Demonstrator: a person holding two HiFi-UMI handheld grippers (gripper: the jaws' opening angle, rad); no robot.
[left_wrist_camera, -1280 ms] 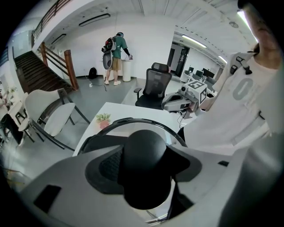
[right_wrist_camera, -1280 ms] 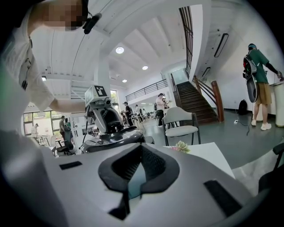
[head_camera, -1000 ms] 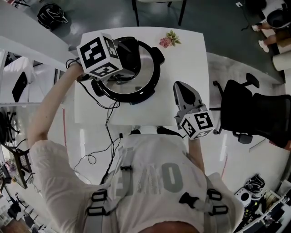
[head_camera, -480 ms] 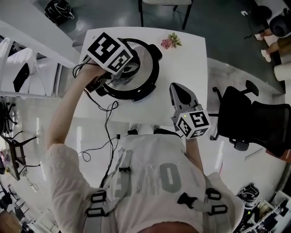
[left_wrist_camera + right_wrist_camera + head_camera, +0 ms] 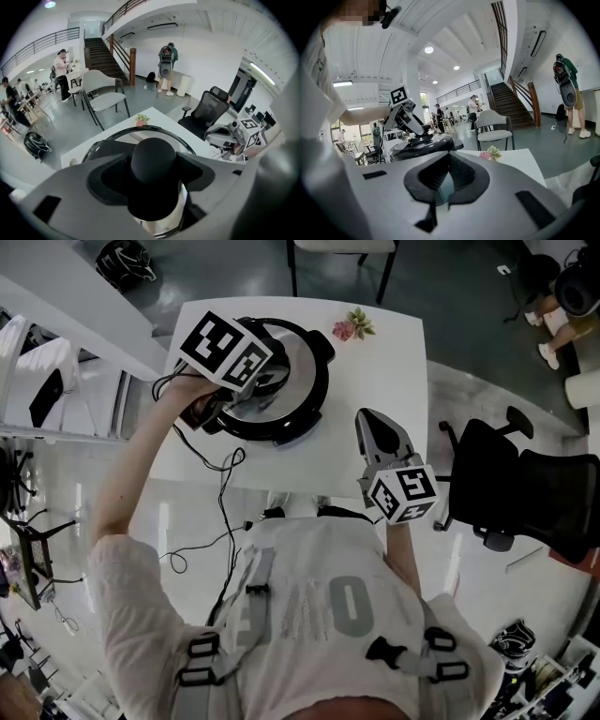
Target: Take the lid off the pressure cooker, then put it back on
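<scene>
Left gripper [image 5: 255,382] on lid knob [image 5: 153,161]; lid [image 5: 295,362] seated on pressure cooker [image 5: 305,407], upper centre of head view.
Left jaws grasp the knob but have just been opening slightly. Right gripper [image 5: 375,432] clenched, empty, centre right. Likely the take-off step; next needs a firmer grip, then a straight lift.

Bright, even indoor light comes from ceiling lamps [image 5: 429,49], with soft shadows and pale glare on the glossy floor [image 5: 469,559]. Both gripper views curve strongly and darken at round edges; nearest parts blur.
</scene>
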